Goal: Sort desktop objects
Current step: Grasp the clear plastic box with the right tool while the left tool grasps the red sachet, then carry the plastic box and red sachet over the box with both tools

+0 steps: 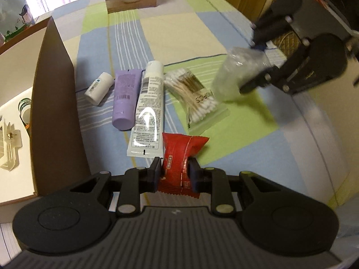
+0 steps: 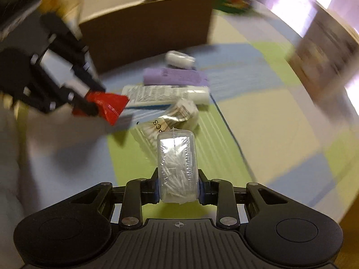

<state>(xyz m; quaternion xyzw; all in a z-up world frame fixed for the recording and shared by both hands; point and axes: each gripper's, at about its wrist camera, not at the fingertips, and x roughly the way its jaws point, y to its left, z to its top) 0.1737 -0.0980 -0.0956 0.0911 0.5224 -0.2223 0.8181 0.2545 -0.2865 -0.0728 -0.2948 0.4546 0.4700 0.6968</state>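
Desktop objects: five still lie on the checked cloth [image 1: 202, 33]; two are in my claws.

Left wrist view
- Left gripper [image 1: 174, 174]: I have it closed narrow on a red sachet [image 1: 182, 154], clamped near its lower end, most of the packet sticking out ahead.
- On the cloth: small white bottle [image 1: 98, 88], purple tube [image 1: 125, 98], white tube [image 1: 148, 112] and bag of cotton swabs [image 1: 195, 96], side by side, the tubes touching.
- Brown box [image 1: 56, 103]: just left of the row, open at the top; some items show inside, too cropped to name.
- Right gripper [image 1: 258, 80]: blurred, carrying something clear.

Right wrist view
- Right gripper [image 2: 178, 186]: closed on a clear plastic case [image 2: 177, 168] of small white sticks, held by its lower half.
- Blur: heavy across the whole picture, so I judge this claw is moving fast.
- Left gripper [image 2: 89, 109]: near, to the left, with the sachet.

Risks
- Sachet: soft and slick; my grip near one end could let it slide out.
- Case: smooth, rounded sides; a quick swing could twist it loose.
- Claws: close together; they could collide over the row.
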